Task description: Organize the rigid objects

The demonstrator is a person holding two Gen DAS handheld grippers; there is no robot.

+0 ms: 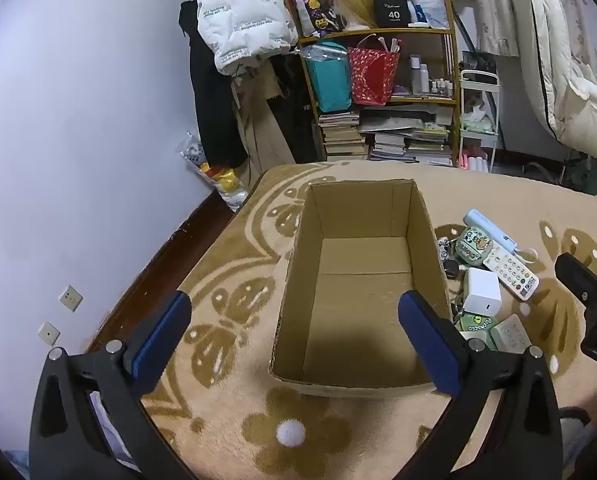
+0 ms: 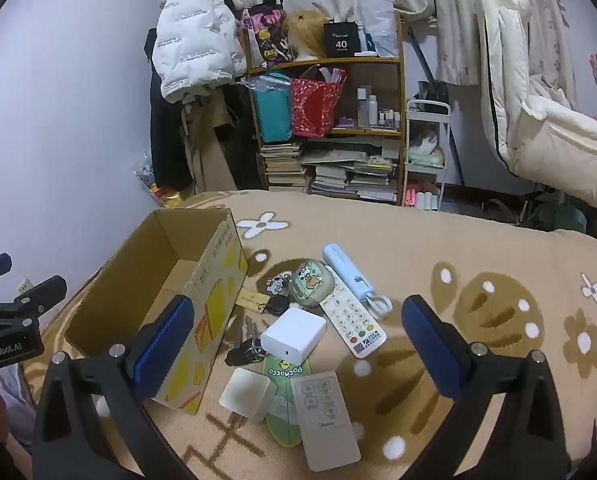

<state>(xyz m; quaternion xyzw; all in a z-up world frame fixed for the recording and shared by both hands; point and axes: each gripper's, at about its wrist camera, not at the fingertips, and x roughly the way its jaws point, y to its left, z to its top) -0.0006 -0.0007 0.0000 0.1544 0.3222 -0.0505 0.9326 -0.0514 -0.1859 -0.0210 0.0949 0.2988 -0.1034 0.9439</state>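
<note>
An empty cardboard box (image 1: 362, 280) (image 2: 166, 276) stands open on the beige flowered blanket. To its right lies a cluster of small objects: a white charger block (image 2: 294, 334) (image 1: 481, 295), a white remote with coloured buttons (image 2: 352, 318) (image 1: 508, 268), a flat pale remote (image 2: 326, 420), a pale blue power bank (image 2: 348, 272), a green cartoon case (image 2: 306, 282), a white square adapter (image 2: 244, 394), a green tag (image 2: 286, 396) and keys (image 2: 244, 350). My left gripper (image 1: 294, 320) hovers open over the box. Open too, my right gripper (image 2: 298, 334) hangs above the cluster.
A wooden shelf (image 2: 326, 120) with bags, bottles and stacked books stands behind the bed. Coats hang on the wall at the left (image 1: 234, 20). A white cart (image 2: 426, 156) is beside the shelf. The bed's left edge drops to a dark floor (image 1: 154, 264).
</note>
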